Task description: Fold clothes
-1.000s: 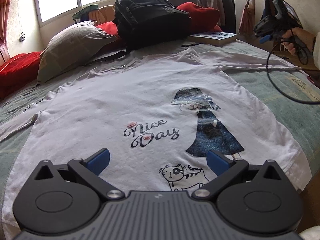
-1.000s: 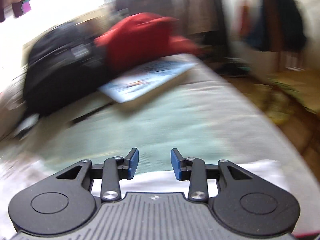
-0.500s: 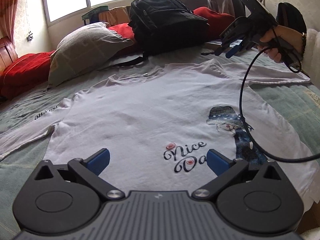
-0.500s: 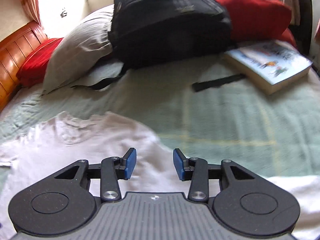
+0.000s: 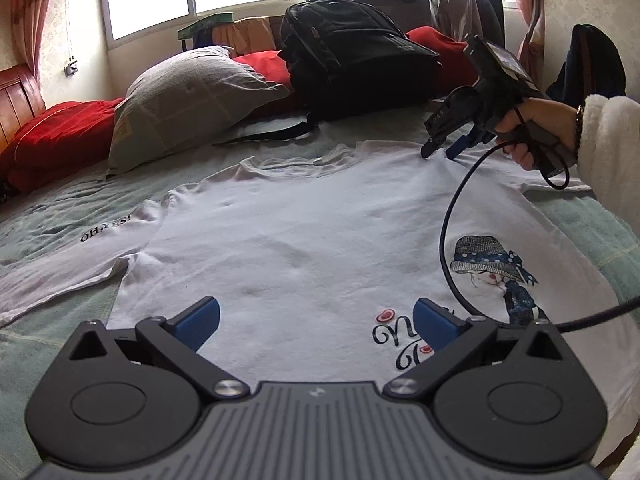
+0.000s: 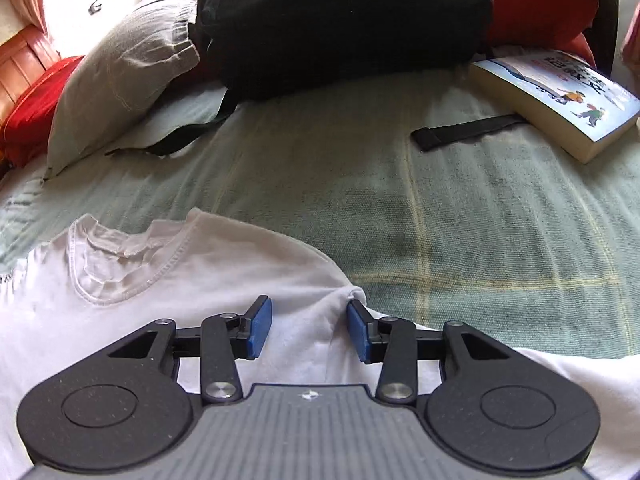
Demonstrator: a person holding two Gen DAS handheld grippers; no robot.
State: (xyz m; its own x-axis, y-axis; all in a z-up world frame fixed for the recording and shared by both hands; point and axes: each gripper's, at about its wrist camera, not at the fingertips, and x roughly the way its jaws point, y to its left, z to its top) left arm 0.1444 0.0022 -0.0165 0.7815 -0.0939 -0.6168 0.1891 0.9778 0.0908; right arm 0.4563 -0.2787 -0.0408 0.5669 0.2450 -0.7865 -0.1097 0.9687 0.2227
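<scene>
Right gripper [image 6: 307, 330], jaws parted around a small ridge of cloth, rests at the shoulder of the white T-shirt [image 5: 312, 240], just beside its collar [image 6: 120, 264]. Left gripper [image 5: 316, 320] hovers wide apart above the shirt's lower part, holding nothing. That shirt lies spread flat on the bed [image 6: 440, 208], no fold visible, so all folding remains. Readable: "OH,YES!" on the sleeve [image 5: 106, 229].

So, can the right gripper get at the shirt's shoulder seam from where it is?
Probably yes: the right gripper is open right over the white shirt at the shoulder, a ridge of cloth between its fingers, nothing in the way.
</scene>
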